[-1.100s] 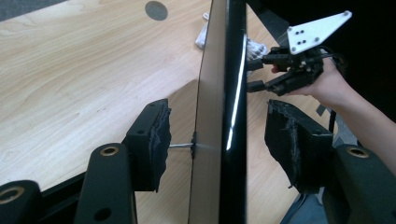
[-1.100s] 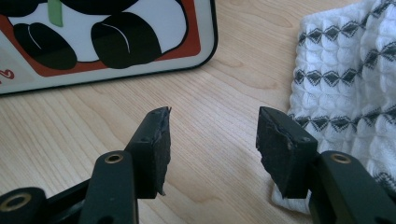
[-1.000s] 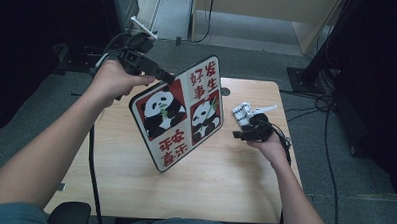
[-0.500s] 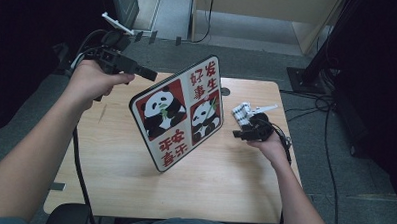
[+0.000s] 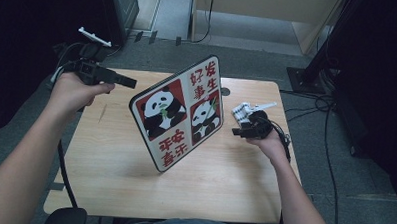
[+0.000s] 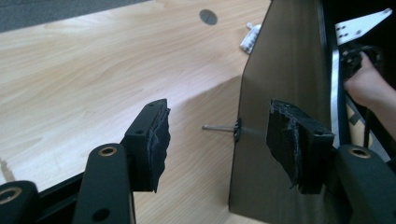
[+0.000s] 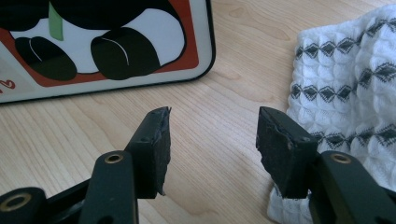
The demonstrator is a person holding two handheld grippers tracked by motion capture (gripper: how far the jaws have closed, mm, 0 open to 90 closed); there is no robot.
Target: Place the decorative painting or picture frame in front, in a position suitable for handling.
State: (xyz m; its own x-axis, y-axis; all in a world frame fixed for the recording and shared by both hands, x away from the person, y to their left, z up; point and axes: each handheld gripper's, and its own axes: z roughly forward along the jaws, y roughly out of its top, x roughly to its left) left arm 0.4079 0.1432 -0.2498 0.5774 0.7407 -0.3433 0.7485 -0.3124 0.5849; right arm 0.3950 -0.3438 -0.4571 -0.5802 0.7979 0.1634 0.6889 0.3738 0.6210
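Panda board (image 5: 181, 116) propped upright mid-table (image 5: 109, 174) on a thin rear strut; stiff, light, easily tipped (a judgement); best gripped at an edge; left gripper (image 6: 219, 140) and right gripper (image 7: 212, 144) both agape, holding nothing; cloth (image 7: 345, 93) just beside the right.

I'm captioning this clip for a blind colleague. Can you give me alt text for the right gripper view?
The right gripper hangs open just above a wooden table, its two black fingers apart with nothing between them. A white knitted cloth with grey diamonds lies beside one finger, and the lower edge of a panda picture board stands farther off.
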